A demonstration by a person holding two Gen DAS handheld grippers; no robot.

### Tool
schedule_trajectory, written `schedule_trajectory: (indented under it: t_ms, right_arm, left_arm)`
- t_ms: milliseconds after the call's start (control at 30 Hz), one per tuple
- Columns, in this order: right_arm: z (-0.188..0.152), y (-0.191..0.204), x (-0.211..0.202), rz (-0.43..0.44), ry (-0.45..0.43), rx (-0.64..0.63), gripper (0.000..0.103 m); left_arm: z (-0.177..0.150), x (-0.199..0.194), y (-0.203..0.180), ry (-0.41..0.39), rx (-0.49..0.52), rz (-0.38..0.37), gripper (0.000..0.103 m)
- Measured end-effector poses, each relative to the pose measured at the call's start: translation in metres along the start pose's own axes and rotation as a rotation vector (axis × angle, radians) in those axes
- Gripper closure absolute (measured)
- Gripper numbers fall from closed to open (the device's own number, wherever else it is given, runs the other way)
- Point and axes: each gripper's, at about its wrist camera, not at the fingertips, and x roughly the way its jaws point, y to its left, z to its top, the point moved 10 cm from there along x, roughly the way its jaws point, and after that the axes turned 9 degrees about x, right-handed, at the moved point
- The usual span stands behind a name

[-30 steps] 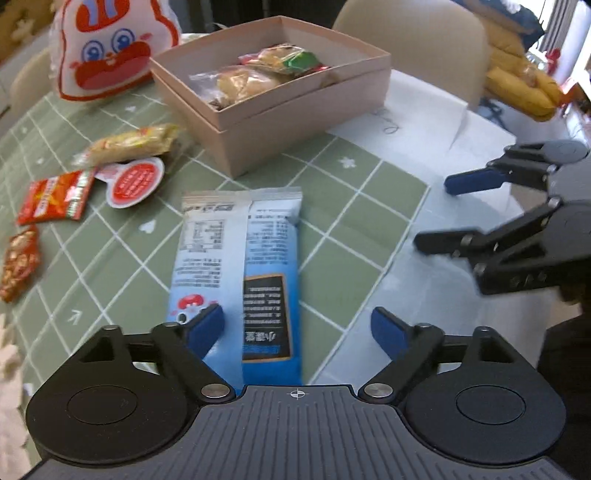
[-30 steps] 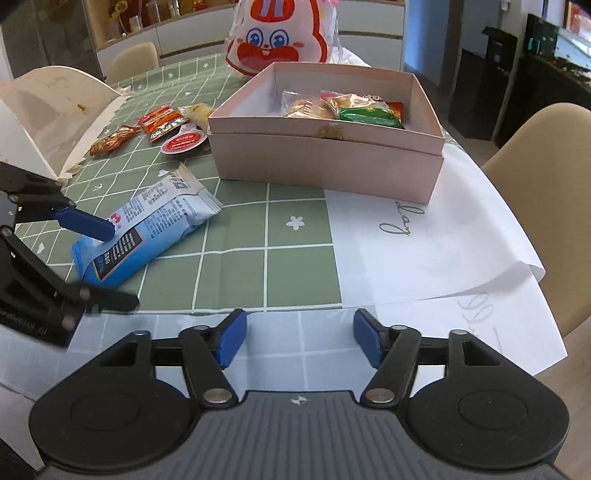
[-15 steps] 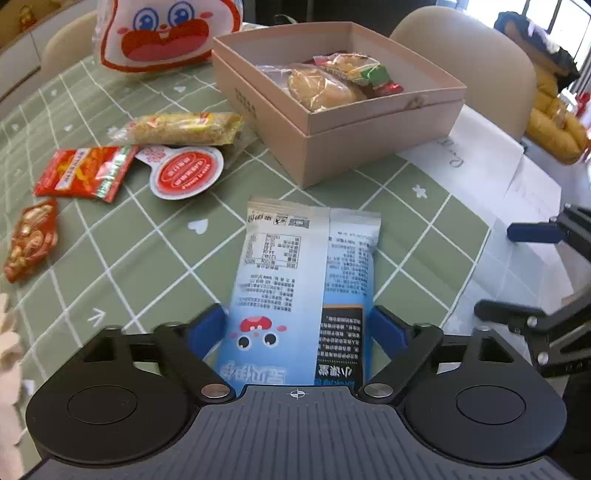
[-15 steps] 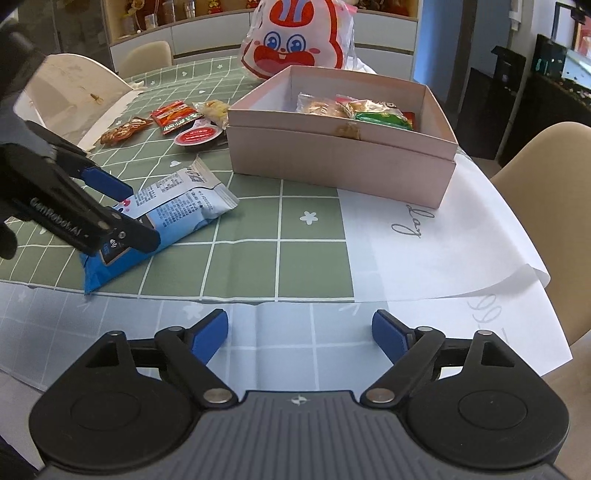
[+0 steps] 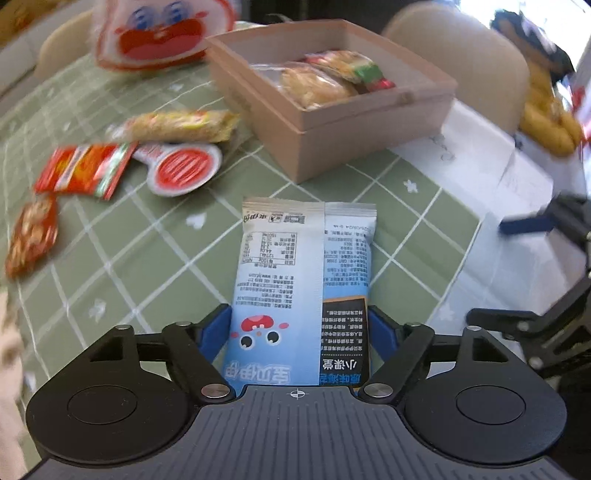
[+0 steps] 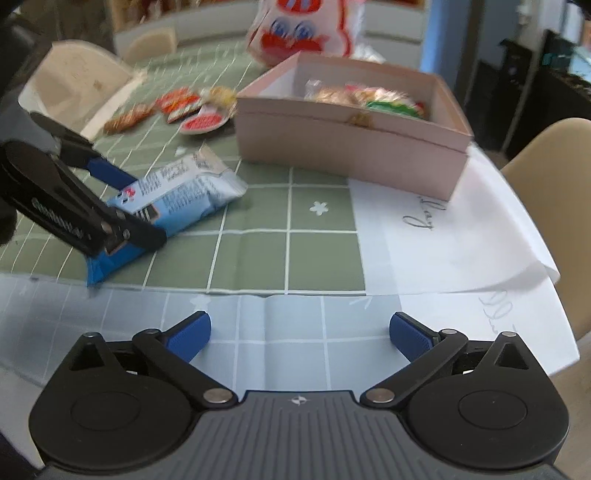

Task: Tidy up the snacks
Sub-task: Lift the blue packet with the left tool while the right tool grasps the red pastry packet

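A blue and white snack packet (image 5: 303, 280) lies on the green checked tablecloth. My left gripper (image 5: 299, 334) has closed on its near end, both blue pads pressed to its sides. In the right wrist view the packet (image 6: 173, 206) shows with the left gripper (image 6: 122, 206) around it. A pink open box (image 5: 332, 96) behind it holds several wrapped snacks; it also shows in the right wrist view (image 6: 351, 147). My right gripper (image 6: 299, 334) is open and empty over the table's near edge.
Loose snacks lie left of the box: a yellow packet (image 5: 181, 125), a round red-lidded cup (image 5: 181, 170), a red sachet (image 5: 85, 170), an orange packet (image 5: 31, 236). A rabbit-face bag (image 5: 159, 33) stands behind. White paper (image 6: 461, 236) covers the table's right part. Chairs stand around.
My left gripper has moved forward over the blue packet and its jaws have closed onto it. My right gripper has drifted slightly and stays open.
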Motion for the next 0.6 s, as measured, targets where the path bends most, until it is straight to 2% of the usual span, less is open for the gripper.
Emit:
schedule_trajectory:
  t_ms: [33,100,200,300,367,433,500,600]
  right_arm:
    - [0.005,0.002,-0.004,0.025,0.012,0.016,0.016]
    - [0.021,0.011,-0.017,0.109,0.01,0.088,0.017]
    - [0.048,0.033,-0.023,0.199,0.065,0.178,0.017]
    - [0.079,0.075,-0.014,0.276,0.119,0.236,0.017]
    - [0.1,0.115,-0.006,0.276,0.086,0.152,0.017]
    - [0.125,0.158,0.009,0.252,0.016,0.022,0.017]
    - [0.152,0.201,0.029,0.272,-0.068,-0.106,0.017]
    - [0.179,0.254,0.067,0.276,-0.131,-0.32,0.017]
  left_arm:
    - [-0.003,-0.007,0.003,-0.015,-0.038,-0.005,0.021]
    - [-0.012,-0.026,0.013,-0.057,-0.129,0.001,0.021]
    - [-0.035,-0.058,0.037,-0.125,-0.334,0.002,0.021]
    - [-0.072,-0.085,0.071,-0.17,-0.568,0.031,0.021]
    - [-0.096,-0.099,0.088,-0.182,-0.648,0.062,0.021]
    - [-0.116,-0.112,0.099,-0.184,-0.675,0.081,0.02]
    - [-0.135,-0.125,0.106,-0.187,-0.698,0.083,0.02]
    - [-0.161,-0.143,0.118,-0.193,-0.742,0.102,0.02]
